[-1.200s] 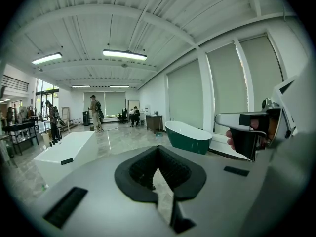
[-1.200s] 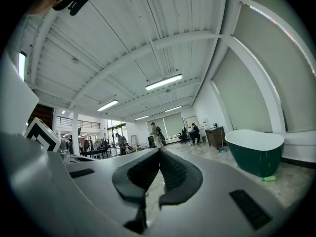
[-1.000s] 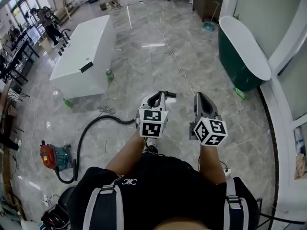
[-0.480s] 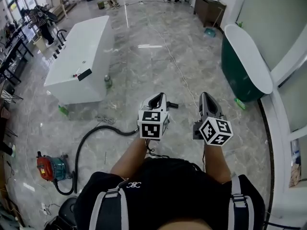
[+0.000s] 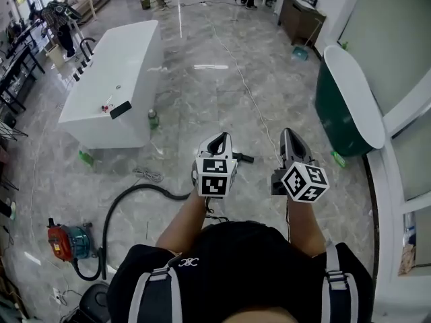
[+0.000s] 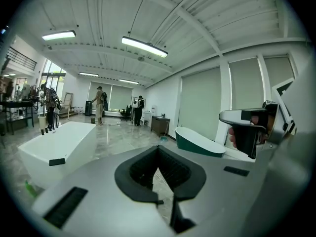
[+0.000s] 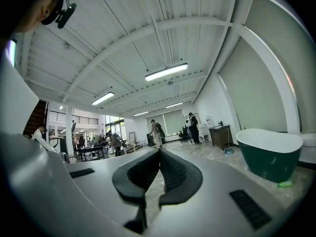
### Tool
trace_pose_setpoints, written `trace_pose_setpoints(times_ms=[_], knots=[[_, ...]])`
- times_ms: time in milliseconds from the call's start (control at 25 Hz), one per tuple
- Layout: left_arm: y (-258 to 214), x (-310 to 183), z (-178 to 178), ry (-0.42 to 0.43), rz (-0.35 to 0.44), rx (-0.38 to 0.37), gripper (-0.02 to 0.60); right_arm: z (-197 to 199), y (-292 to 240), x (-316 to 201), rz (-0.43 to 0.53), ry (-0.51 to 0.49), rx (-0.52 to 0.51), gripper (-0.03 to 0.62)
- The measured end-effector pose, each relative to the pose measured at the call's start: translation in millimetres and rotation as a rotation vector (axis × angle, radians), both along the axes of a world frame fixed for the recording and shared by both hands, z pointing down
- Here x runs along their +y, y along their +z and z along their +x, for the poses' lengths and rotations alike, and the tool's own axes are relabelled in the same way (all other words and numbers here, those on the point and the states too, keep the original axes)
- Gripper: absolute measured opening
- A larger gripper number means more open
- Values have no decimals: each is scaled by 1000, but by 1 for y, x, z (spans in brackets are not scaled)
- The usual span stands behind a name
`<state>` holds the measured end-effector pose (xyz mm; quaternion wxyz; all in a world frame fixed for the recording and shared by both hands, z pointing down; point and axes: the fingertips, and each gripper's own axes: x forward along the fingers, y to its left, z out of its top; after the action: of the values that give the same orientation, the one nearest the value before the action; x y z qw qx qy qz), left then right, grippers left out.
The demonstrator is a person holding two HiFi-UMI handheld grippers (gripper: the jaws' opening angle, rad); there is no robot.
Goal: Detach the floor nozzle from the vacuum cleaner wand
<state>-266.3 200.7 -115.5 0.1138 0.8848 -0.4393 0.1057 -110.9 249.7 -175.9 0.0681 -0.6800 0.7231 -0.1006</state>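
Left gripper (image 5: pixel 217 138), right gripper (image 5: pixel 288 135): side by side, fingers pressed together on nothing. Red canister vacuum cleaner (image 5: pixel 64 241) with black hose (image 5: pixel 143 188): on the grey marble floor (image 5: pixel 202 99), near left.

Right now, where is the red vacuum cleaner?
Head view, lower left: the red vacuum cleaner sits on the floor, nearer than the white bathtub, its black hose arcing toward the left hand-held gripper.

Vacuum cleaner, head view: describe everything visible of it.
The vacuum cleaner is a canister, red at one end and teal at the other, on the grey marble floor at lower left. Its black hose loops from the canister, arcs up and right, and disappears behind the person's left arm. Wand and nozzle are out of sight.
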Motion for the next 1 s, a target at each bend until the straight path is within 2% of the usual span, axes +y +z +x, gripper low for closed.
trace_pose_setpoints(times_ms=[240,400,760,1000], knots=[[17,-36,1,-9,-26,-44,9,6,12,-39,-11,0,-25,14],[22,-60,20,-12,-22,-73,9,31,24,-64,-14,2,-51,14],[27,-135,99,-35,17,-110,9,113,33,-142,18,-22,-67,14],[35,-189,158,-60,-1,-127,9,175,32,-204,18,-46,-47,14]])
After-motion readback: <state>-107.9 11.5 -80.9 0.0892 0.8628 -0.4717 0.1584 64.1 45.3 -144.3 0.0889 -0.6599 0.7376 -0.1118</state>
